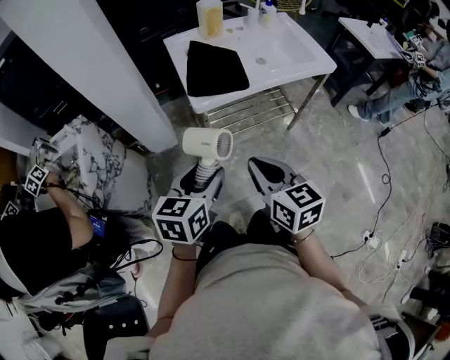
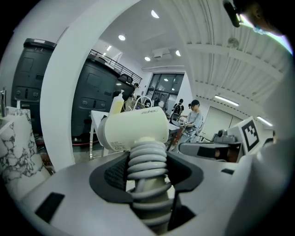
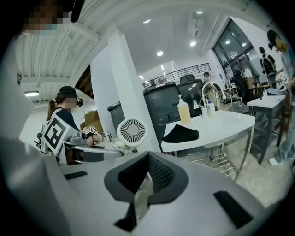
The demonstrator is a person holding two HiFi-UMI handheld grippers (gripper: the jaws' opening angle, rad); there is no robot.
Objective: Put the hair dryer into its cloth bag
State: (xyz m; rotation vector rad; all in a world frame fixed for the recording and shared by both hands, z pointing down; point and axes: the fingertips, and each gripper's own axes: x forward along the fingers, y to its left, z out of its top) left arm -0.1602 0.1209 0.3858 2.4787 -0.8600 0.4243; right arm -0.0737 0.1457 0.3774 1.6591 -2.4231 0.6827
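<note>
- The left claw (image 2: 147, 171) is clamped on the handle of the hair dryer (image 1: 207, 144), with the cord wound round that handle; the pads seem to bear on the coils, so the dryer could twist or slip down if the coils shift
- The dryer stands upright above the claw with its heavy head on top, out in the air in front of the person and well apart from the bag; a quick swing could tip it over in the grip
- The right claw (image 3: 145, 180) is closed on nothing; it would have to open and catch the bag's edge, and a poor pinch would leave the mouth shut
- The black cloth bag (image 1: 214, 69) lies flat on the white surface (image 1: 299, 55); I judge it may slide on the smooth top when the dryer is pushed in
- A bottle (image 1: 209, 19) stands just behind the bag and could be knocked
- Hard to make out: where the bag's opening is, and whether it has a drawstring
- The plug and the cord's loose end are not in view
- The handle's lower part is hidden inside the left claw
</note>
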